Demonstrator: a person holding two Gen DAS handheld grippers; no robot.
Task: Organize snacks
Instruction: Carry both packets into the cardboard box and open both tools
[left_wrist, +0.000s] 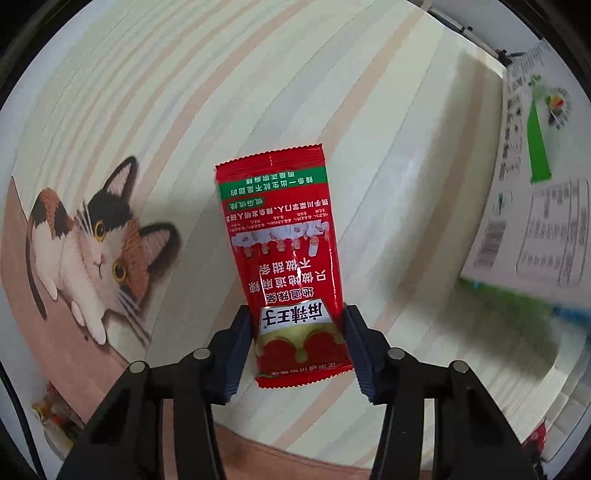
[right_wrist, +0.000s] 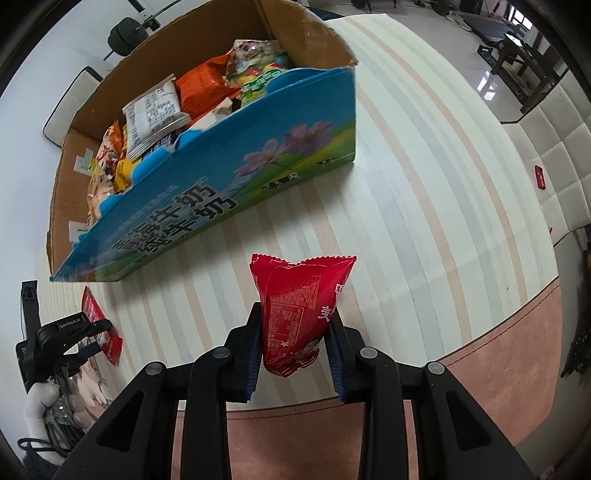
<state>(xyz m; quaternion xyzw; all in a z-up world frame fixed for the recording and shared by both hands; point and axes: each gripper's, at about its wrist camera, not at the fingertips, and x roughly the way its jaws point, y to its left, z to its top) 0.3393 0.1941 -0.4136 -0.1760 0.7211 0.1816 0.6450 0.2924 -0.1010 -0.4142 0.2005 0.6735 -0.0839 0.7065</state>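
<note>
In the left wrist view a flat red snack packet (left_wrist: 284, 254) with white and green print lies on the striped tablecloth. My left gripper (left_wrist: 297, 325) is shut on its near end, a blue pad against each long edge. In the right wrist view my right gripper (right_wrist: 295, 321) is shut on a puffy red snack bag (right_wrist: 301, 302), held above the table with its crimped top pointing away. A blue cardboard box (right_wrist: 229, 173) with several snack packs inside stands beyond it. At that view's left edge the left gripper (right_wrist: 86, 334) shows over its red packet (right_wrist: 90, 308).
The box's printed side (left_wrist: 535, 229) rises at the right of the left wrist view. A cat picture (left_wrist: 92, 251) marks the cloth on the left. A colourful wrapper (left_wrist: 55, 413) lies at the lower left. A gloved hand (right_wrist: 37, 398) holds the left gripper. The table's pink border (right_wrist: 498, 350) runs near the front edge.
</note>
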